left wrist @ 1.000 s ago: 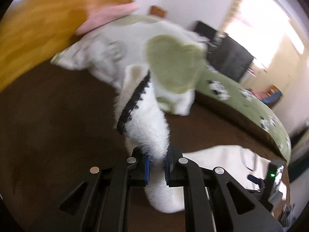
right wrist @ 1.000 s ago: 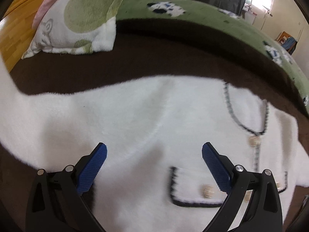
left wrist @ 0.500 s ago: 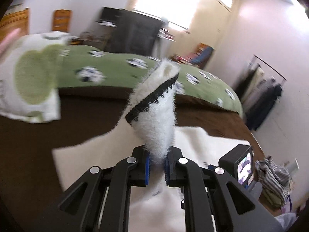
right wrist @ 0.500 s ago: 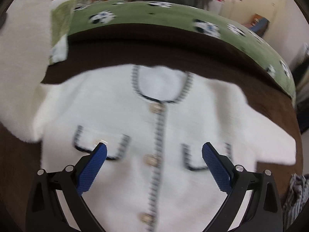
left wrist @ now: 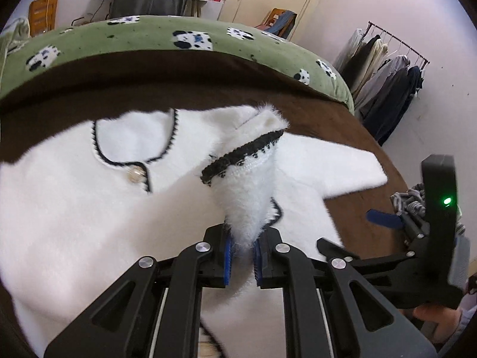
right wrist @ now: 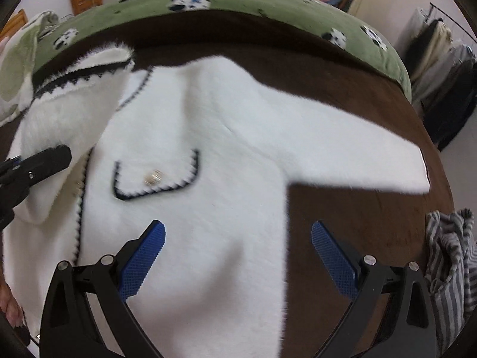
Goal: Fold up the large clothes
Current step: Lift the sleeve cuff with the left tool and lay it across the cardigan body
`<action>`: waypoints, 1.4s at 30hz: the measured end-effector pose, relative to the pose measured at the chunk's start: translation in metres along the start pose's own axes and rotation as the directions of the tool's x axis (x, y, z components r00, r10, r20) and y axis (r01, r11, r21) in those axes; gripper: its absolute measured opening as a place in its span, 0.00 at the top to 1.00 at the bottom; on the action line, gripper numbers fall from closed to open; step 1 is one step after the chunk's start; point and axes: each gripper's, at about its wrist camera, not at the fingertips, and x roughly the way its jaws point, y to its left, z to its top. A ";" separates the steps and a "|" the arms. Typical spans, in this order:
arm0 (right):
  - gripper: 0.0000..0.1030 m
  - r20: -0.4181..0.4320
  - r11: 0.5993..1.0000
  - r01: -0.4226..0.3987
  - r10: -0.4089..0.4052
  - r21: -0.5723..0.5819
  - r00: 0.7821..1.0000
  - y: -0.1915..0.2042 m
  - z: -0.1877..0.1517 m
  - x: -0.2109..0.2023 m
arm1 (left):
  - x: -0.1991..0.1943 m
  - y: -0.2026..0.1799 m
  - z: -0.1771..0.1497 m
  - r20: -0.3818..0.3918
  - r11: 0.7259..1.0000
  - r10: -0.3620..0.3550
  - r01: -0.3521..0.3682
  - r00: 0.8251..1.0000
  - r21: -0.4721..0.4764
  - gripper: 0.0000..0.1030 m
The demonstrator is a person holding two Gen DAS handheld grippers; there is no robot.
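On the bed, seen from the left wrist, a fluffy white cardigan [left wrist: 98, 208] lies front-up on the brown blanket [left wrist: 208, 83], its round neckline and top button toward the far side. The left gripper [left wrist: 242, 256] has its fingers [left wrist: 227, 253] pinching one sleeve [left wrist: 247, 179] just behind the black-trimmed cuff, and the cuff hangs above the chest, right of the neckline. The opposite sleeve lies flat, pointing right toward the bed's edge. At the right of this view the right gripper [left wrist: 384, 219] shows from the side, a hand under it; a clothes rack [left wrist: 387, 68] stands against the far wall.

From the right wrist, the right gripper [right wrist: 238, 256] hovers over the cardigan's lower right part with its fingers [right wrist: 143, 256] spread wide and nothing between them. Beyond them a trimmed pocket [right wrist: 155, 176] with its button lies smooth, and the flat sleeve [right wrist: 342, 155] stretches out to the right over the blanket. At the left edge the lifted sleeve hangs from the left gripper's black tip. A striped garment [right wrist: 447, 262] sits bunched at the near right; the green quilt [right wrist: 268, 3] with panda prints runs along the far side.

My reading: the fold has barely begun. One sleeve is halfway across and not yet laid down; the other sleeve, and the body fold, are all left to do.
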 end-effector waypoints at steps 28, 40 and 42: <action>0.06 0.062 1.000 -0.001 0.001 0.003 0.998 -0.029 -0.001 -0.031 | -0.015 -0.006 -0.020 -0.047 0.986 0.145 -0.141 0.988 0.085 0.06; 0.06 0.107 0.987 -0.157 0.160 -0.037 0.981 0.054 0.029 -0.022 | -0.041 0.109 0.008 -0.059 0.951 0.309 -0.309 0.949 0.004 0.06; 0.20 0.082 0.984 -0.174 0.176 -0.040 0.981 0.067 0.027 -0.008 | -0.034 0.123 0.007 -0.070 0.949 0.314 -0.315 0.947 -0.002 0.06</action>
